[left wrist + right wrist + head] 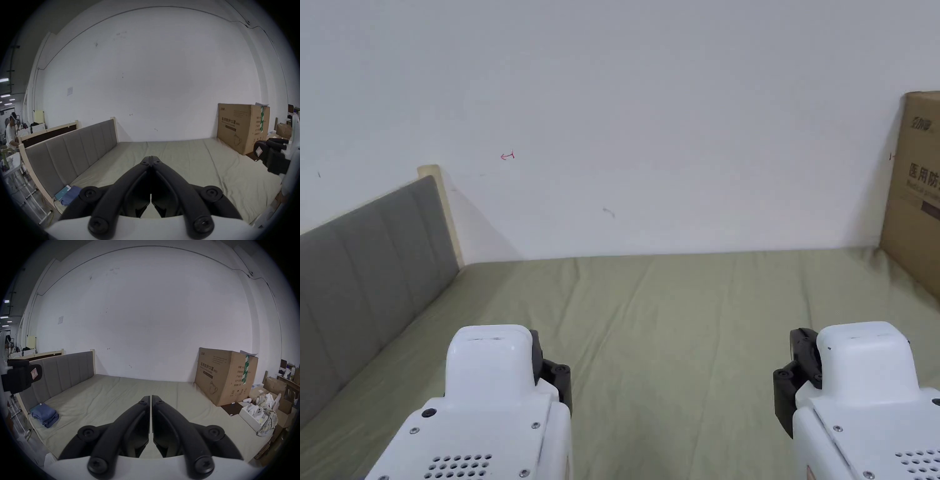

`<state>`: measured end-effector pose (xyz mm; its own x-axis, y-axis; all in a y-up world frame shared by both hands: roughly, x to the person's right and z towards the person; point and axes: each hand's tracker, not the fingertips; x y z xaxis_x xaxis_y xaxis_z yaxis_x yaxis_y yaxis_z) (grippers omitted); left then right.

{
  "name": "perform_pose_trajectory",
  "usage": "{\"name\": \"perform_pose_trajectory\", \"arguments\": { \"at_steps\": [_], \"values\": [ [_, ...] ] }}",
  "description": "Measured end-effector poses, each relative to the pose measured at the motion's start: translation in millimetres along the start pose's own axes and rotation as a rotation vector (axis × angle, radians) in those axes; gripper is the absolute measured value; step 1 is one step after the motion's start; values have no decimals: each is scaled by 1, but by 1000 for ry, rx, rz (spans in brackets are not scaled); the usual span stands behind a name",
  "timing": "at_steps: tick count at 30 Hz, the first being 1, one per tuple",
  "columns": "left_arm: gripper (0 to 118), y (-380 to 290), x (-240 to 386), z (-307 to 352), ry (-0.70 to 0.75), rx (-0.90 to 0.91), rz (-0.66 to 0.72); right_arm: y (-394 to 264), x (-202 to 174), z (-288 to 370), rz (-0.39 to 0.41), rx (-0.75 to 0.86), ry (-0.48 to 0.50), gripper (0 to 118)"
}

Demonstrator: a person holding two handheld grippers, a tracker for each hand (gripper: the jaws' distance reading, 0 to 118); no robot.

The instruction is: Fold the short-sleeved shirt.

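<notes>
**Blue garment folded at the bed's edge, both tools clenched on nothing**

Blue fabric, perhaps the shirt, lies folded low at the left edge of the bed, well apart from the left gripper and right gripper, both clamped empty. My worry: reaching across could drag the sheet, or snag the plaid cloth instead.

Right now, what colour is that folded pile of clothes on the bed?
Blue. The folded clothes lie by the headboard, clearest in the right gripper view.
</notes>
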<state>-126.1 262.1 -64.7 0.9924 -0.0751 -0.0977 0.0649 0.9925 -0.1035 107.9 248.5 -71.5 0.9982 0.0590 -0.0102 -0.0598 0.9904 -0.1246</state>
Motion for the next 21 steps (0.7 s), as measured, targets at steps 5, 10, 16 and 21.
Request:
{"name": "perform_pose_trajectory", "arguments": {
  "at_steps": [5, 10, 16, 21],
  "values": [
    [0, 6, 0, 0, -2, 21, 12, 8, -6, 6, 7, 22, -2, 2],
    [0, 7, -5, 0, -4, 17, 31, 10, -8, 8, 10, 23, -16, 2],
    [0, 3, -8, -3, -7, 4, 33, 10, -8, 7, 15, 13, -29, 4],
    [13, 1, -4, -7, -12, 1, 9, 7, -6, 1, 12, -3, -28, 27]
  ]
}}
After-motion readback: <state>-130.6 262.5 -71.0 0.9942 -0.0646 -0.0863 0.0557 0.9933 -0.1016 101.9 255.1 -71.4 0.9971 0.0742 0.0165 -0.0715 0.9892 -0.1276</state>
